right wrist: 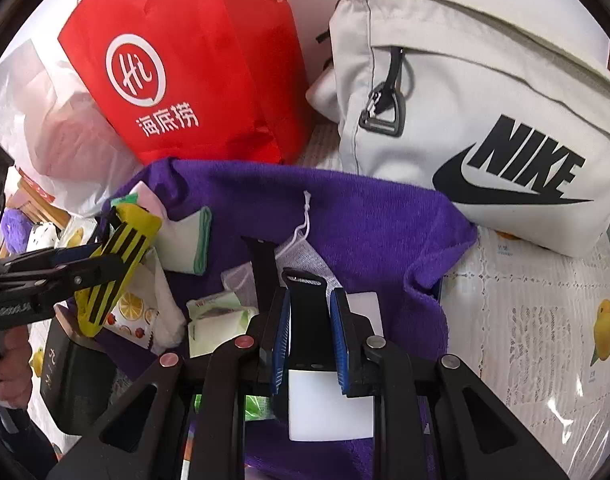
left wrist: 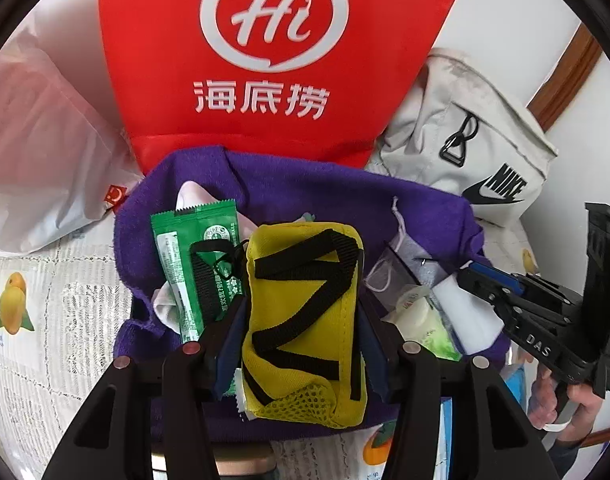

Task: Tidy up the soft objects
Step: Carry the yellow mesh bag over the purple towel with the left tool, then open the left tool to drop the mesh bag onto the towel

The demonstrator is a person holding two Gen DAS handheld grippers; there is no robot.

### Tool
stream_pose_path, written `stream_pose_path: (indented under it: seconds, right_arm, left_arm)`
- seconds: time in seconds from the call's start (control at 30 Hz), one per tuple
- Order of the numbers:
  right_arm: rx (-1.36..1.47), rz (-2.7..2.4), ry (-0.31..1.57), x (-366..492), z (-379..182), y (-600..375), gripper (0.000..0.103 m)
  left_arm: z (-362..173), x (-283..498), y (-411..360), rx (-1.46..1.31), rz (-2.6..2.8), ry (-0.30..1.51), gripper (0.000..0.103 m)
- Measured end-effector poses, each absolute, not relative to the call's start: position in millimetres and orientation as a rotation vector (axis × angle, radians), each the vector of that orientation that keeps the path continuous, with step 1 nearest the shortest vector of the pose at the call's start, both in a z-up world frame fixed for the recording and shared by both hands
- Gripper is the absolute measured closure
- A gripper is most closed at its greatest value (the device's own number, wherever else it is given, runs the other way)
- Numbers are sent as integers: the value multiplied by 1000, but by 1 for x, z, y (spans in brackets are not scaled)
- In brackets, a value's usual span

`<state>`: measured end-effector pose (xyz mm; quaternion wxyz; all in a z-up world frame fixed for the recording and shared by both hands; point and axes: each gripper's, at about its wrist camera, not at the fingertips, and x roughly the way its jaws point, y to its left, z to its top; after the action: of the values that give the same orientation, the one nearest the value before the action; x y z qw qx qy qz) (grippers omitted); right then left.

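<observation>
My left gripper (left wrist: 303,308) is shut on a yellow pouch with black straps (left wrist: 305,264), held above a purple towel (left wrist: 325,188) heaped with small soft items. The right wrist view shows the same pouch (right wrist: 117,248) in that gripper (right wrist: 105,256) at the left. My right gripper (right wrist: 311,296) has its blue pads closed on a black strap (right wrist: 305,312) over a white block (right wrist: 329,404). In the left wrist view the right gripper (left wrist: 471,272) reaches in from the right, a hand on its grip.
A red bag (left wrist: 273,40) stands behind the towel, a white Nike bag (right wrist: 485,120) to its right and a translucent plastic bag (left wrist: 37,140) to its left. A green packet (left wrist: 185,264), a tissue pack (right wrist: 213,316) and a mesh drawstring pouch (right wrist: 305,252) lie on the towel. A lace tablecloth (right wrist: 525,320) covers the table.
</observation>
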<state>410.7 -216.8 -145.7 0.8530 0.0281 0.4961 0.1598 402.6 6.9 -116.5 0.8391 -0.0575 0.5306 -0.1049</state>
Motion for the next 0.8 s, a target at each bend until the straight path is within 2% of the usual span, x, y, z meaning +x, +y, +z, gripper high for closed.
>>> stream_pose_path:
  seconds: [0.33,0.5,0.73,0.8]
  right_arm:
    - [70,351,1045,410,-140,-218,81]
    - [62,350,1042,407,-135,-219,76]
    - [71,352,1009,402,-123,-224,72]
    - [71,350,998,399,-118,-225,70]
  left_arm:
    - [-126,416,-1,-102,-205,1145,47]
    - [-131,421,-7,-84,-198,1158,45]
    - [-132,422,-16,-74,-189,1179,27]
    - [-127,419,-14,-83,-185,1170,25]
